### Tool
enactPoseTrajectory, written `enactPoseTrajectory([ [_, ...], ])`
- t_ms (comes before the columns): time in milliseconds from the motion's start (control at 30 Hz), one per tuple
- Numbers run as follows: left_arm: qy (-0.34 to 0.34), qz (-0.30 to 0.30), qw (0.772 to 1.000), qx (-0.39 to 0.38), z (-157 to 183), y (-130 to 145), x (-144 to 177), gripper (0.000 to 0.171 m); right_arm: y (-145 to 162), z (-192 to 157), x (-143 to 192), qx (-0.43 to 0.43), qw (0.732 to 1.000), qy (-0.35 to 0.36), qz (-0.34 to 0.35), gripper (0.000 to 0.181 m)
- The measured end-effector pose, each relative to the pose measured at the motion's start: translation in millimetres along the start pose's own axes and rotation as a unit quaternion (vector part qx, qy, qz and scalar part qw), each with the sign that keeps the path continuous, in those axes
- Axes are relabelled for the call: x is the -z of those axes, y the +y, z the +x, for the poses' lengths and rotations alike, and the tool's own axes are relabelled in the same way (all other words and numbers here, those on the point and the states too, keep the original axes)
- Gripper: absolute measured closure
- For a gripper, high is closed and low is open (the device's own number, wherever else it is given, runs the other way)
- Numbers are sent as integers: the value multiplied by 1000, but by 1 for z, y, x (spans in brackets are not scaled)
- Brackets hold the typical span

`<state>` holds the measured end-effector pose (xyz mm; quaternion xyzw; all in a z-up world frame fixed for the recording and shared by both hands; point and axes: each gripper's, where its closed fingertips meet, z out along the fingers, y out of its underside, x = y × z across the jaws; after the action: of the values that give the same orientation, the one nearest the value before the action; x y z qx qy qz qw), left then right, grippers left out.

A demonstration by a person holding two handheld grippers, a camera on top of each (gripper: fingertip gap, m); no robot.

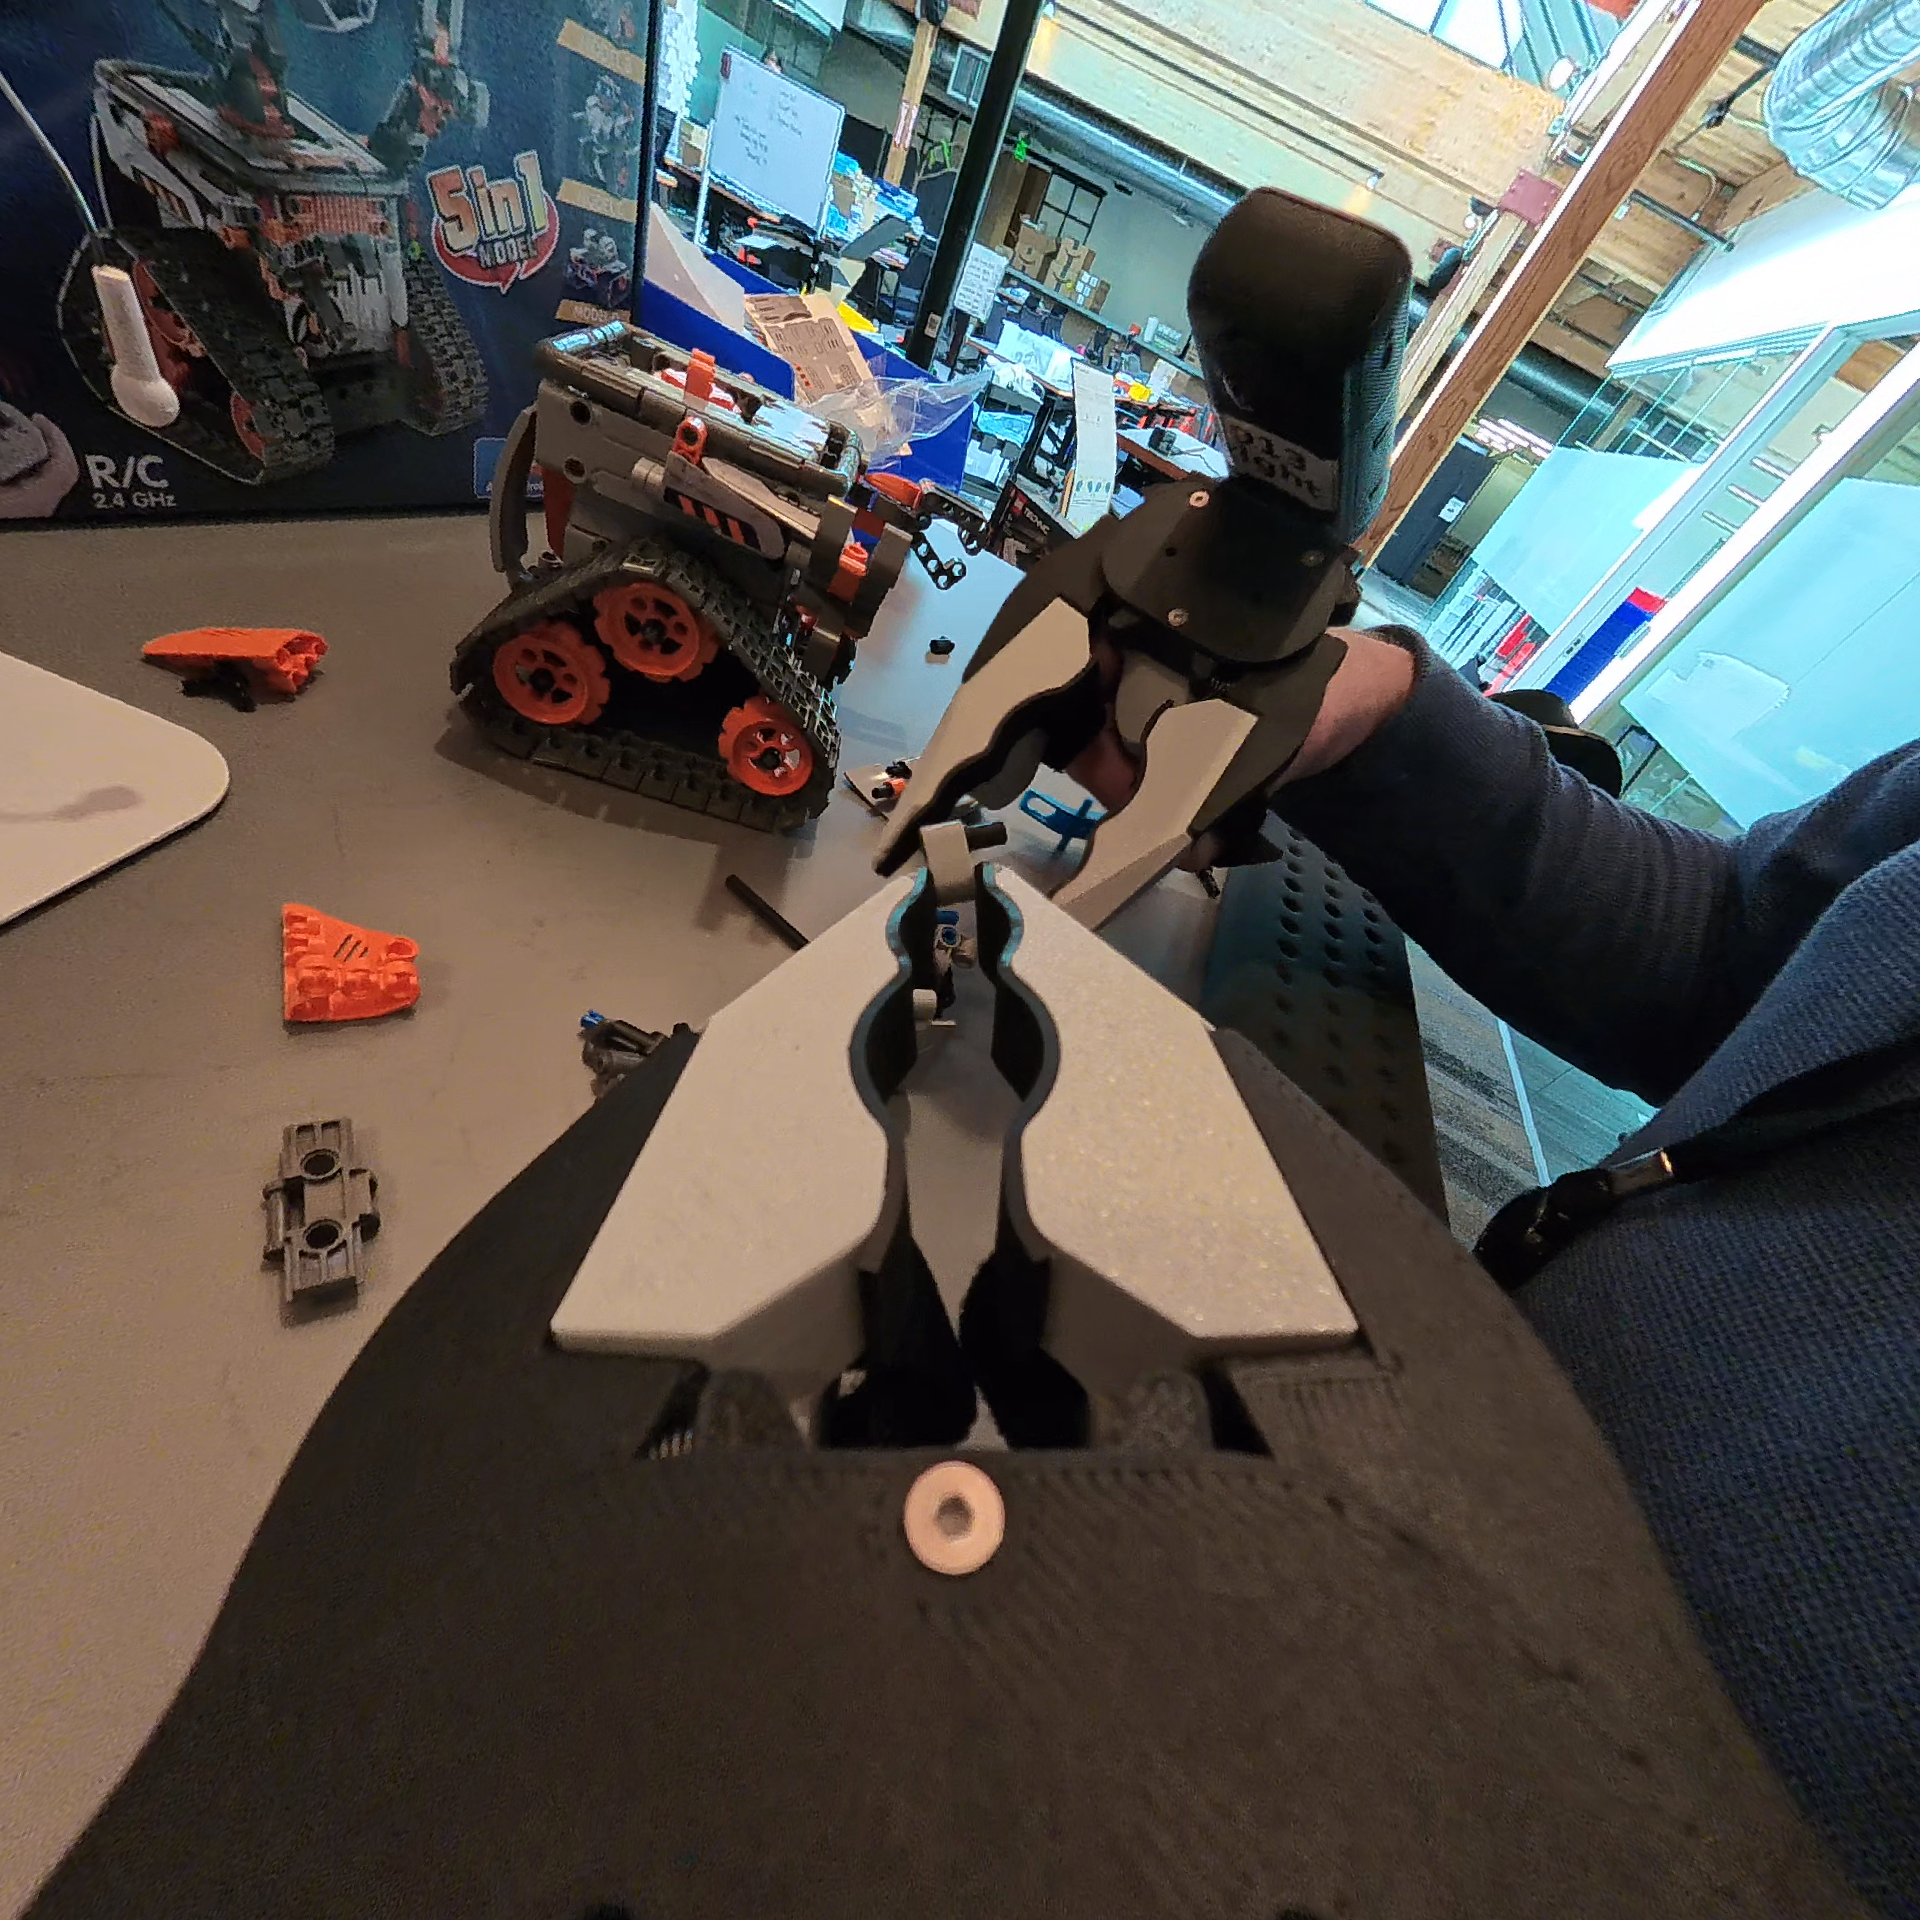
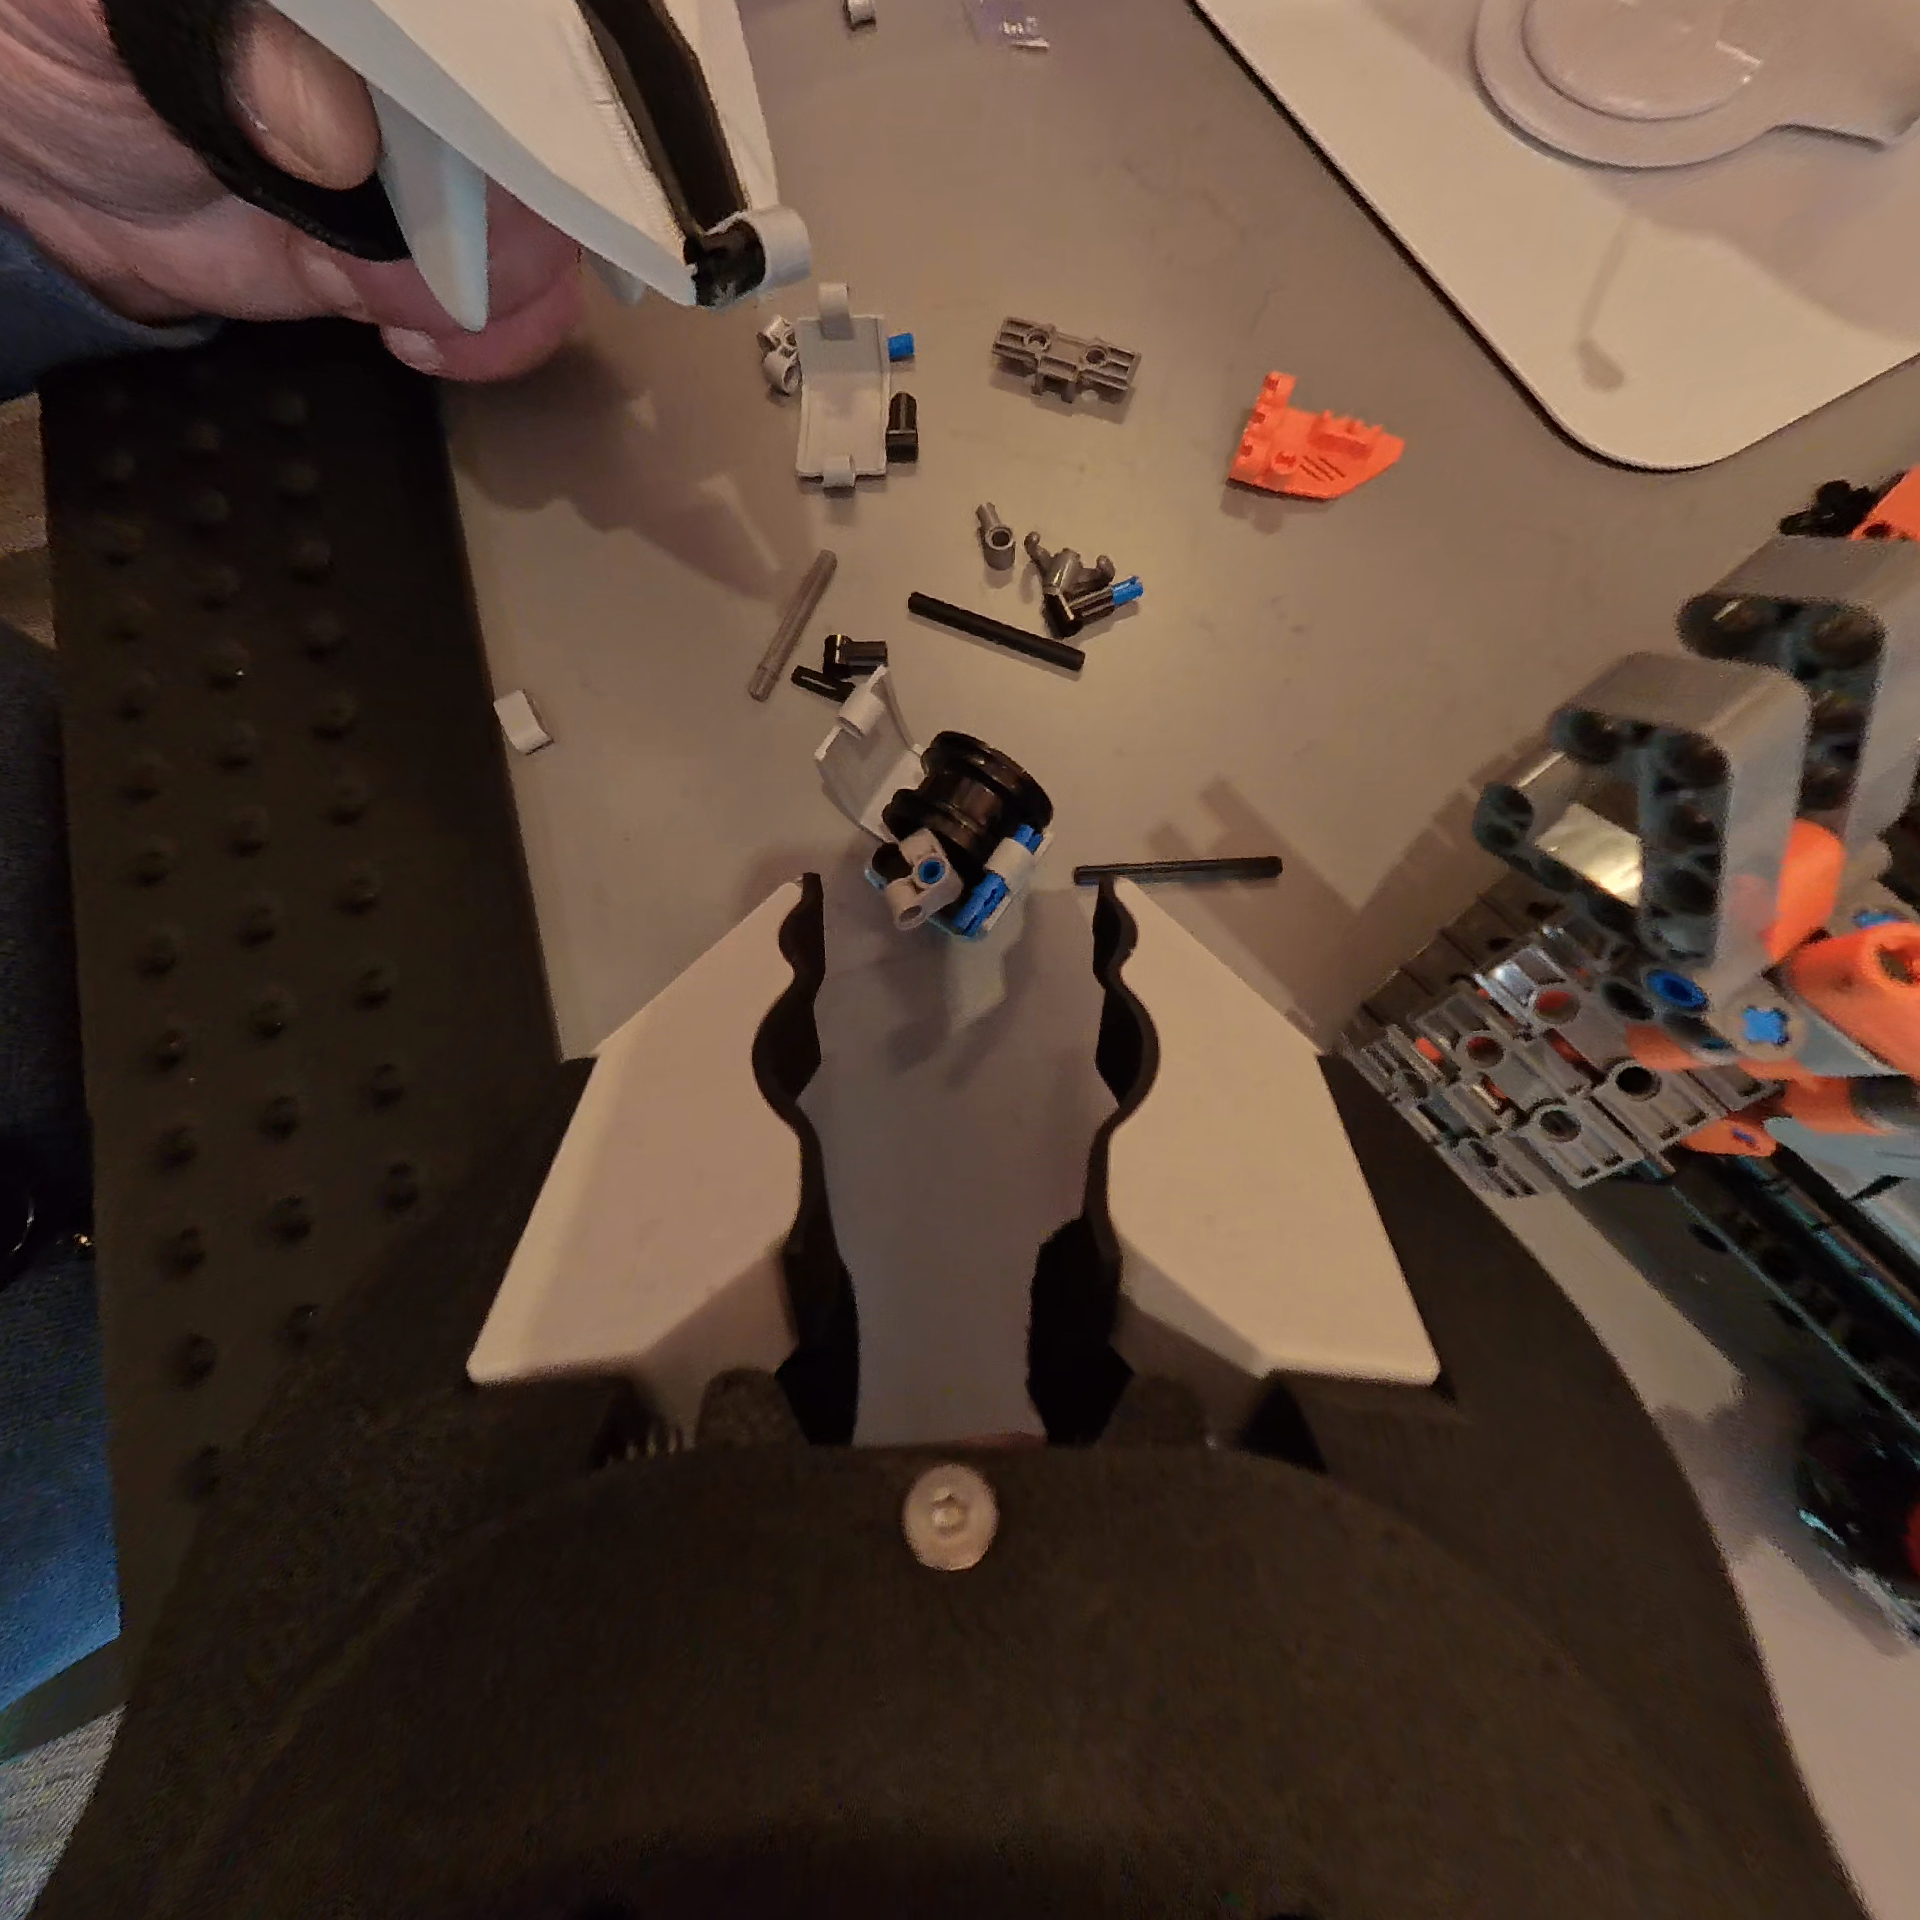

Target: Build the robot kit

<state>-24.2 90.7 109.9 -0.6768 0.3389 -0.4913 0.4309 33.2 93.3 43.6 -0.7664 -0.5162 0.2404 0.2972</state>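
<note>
1. We're clamping the left gripper (image 1: pixel 948 896) on one small grey connector piece (image 1: pixel 951 854), raised above the grey table (image 1: pixel 416 1091)
2. We're holding the right gripper (image 2: pixel 951 896) released, empty, hovering over one black wheel-hub assembly (image 2: pixel 951 826)
3. We're counting two black axles (image 2: pixel 995 631), two orange panels (image 1: pixel 348 964), one tracked vehicle (image 1: pixel 665 634)

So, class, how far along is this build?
Done: the tracked vehicle stands largely built. In hand: the left claw grips a small grey connector; the right claw is open near a black hub piece. Left: orange panel and black axle lie loose on the table.
</note>
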Motion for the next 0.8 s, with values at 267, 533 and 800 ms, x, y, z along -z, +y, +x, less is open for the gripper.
enactPoseTrajectory([
  [267,-2,-3,1000,-2,-1,1,-1,167,3,-22,-7,-26,999,-19,-5,132],
  [533,-8,3,1000,-4,-2,-1,1,167,-9,-60,-10,-45,996,-69,27,130],
  [800,-20,7,1000,-6,-6,-3,4,167,-16,-40,11,-58,996,-29,67,129],
])
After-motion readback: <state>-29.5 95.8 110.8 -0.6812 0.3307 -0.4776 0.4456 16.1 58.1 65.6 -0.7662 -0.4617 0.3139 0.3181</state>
